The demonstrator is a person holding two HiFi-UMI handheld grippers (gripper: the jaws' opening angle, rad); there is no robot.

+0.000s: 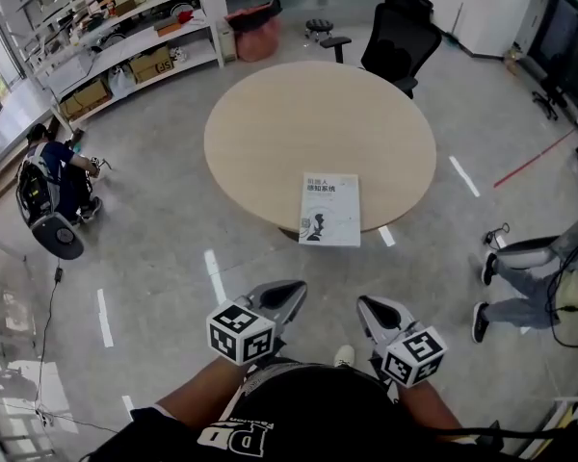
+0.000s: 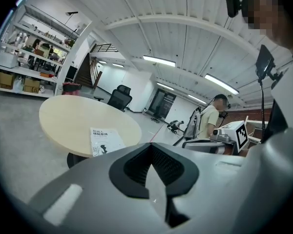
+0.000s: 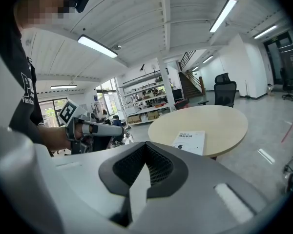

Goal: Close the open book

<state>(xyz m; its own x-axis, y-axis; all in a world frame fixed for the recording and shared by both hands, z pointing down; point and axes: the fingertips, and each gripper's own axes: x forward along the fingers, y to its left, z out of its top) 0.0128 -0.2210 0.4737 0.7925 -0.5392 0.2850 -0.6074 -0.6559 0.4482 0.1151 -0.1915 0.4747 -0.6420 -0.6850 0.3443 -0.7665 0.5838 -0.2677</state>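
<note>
Book (image 1: pixel 329 210): closed, on desk's (image 1: pixel 270 133) near edge.
Jaws: left gripper (image 1: pixel 292 294), right gripper (image 1: pixel 365 305) both together, empty.
Behind desk: office chair (image 1: pixel 402 32).

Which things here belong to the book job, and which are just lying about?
Job: white paperback book, lying shut on the round beige wooden table; left tongs and right tongs, both shut, empty.
Lying about: black office chair; white shelving with cardboard boxes; small black stool.
</note>
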